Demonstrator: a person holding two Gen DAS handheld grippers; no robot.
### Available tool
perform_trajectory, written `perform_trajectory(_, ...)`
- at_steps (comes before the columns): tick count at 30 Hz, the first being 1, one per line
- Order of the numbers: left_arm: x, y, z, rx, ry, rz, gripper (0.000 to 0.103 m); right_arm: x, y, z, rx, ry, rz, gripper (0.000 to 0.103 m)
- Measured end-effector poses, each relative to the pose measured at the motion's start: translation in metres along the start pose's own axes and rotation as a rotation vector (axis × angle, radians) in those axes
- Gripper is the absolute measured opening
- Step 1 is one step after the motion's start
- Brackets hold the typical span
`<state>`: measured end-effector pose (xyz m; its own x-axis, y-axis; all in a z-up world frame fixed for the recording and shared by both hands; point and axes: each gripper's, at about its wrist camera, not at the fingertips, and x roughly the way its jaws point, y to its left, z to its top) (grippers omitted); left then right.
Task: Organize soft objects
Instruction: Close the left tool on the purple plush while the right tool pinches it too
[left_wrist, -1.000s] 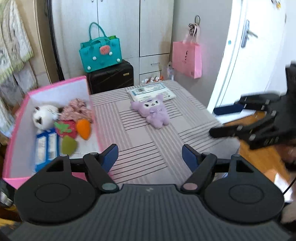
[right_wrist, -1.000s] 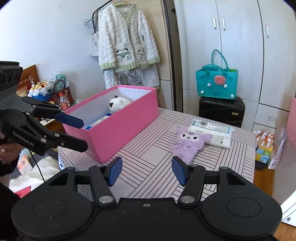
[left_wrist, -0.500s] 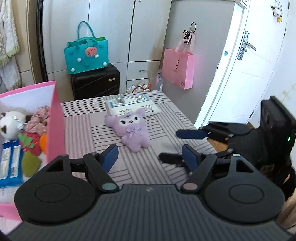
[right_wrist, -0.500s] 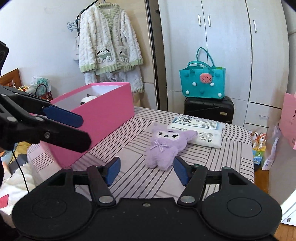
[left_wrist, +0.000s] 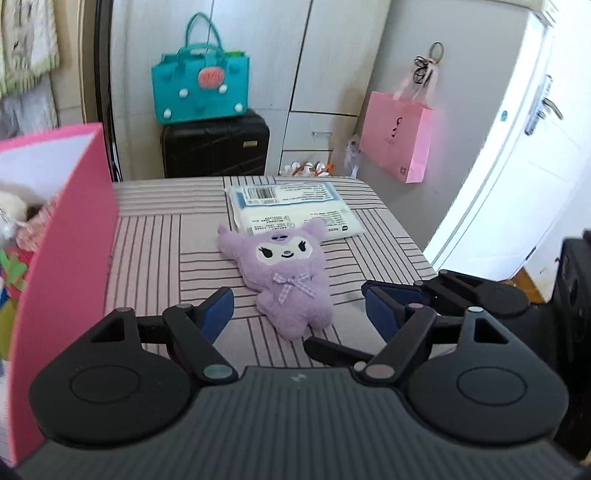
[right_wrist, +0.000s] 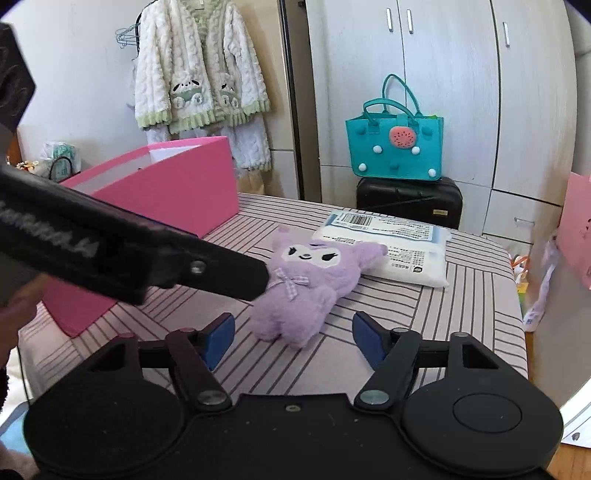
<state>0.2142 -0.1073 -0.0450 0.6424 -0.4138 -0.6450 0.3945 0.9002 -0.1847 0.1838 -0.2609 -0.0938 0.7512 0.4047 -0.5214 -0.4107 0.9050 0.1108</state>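
Purple plush (left_wrist: 286, 280) on striped table (left_wrist: 147, 258) — just ahead of left gripper (left_wrist: 299, 314), ungrasped

Clearance record, striped tabletop (left_wrist: 147, 258).

- Near strip: bare cloth in front of my left gripper (left_wrist: 295, 314) and right gripper (right_wrist: 293, 338); both sets of jaws stand apart, the right having just been widening, with nothing between the pads.
- Centre: purple plush toy (left_wrist: 291, 280) lies flat just ahead of both; open cloth on its left and right flanks.
- Left side: pink box (left_wrist: 62, 266), tall wall, closes off that edge.
- Behind the plush: white wipes packet (left_wrist: 295, 210), low, one plush ear touching it.
- Crossing hazard: in the right wrist view my left gripper's finger (right_wrist: 221, 273) reaches across to the plush's side.
- Right: table edge, then open floor.
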Motion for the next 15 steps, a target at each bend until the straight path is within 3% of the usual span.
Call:
perform_trajectory(2,0.007,0.002,0.001,-0.012,-0.003,0.002,0.078,0.003,0.0,0.0,-0.017,-0.008,0.0,0.084)
perform_trajectory(10,0.037,0.011,-0.003,-0.072,0.018,0.021,0.078,0.022,0.002,0.008,-0.053,-0.002,-0.012,0.086)
perform_trajectory(15,0.048,0.016,-0.002,-0.085,0.032,0.005,0.064,0.035,0.0,0.014,-0.048,0.062,0.011,0.086)
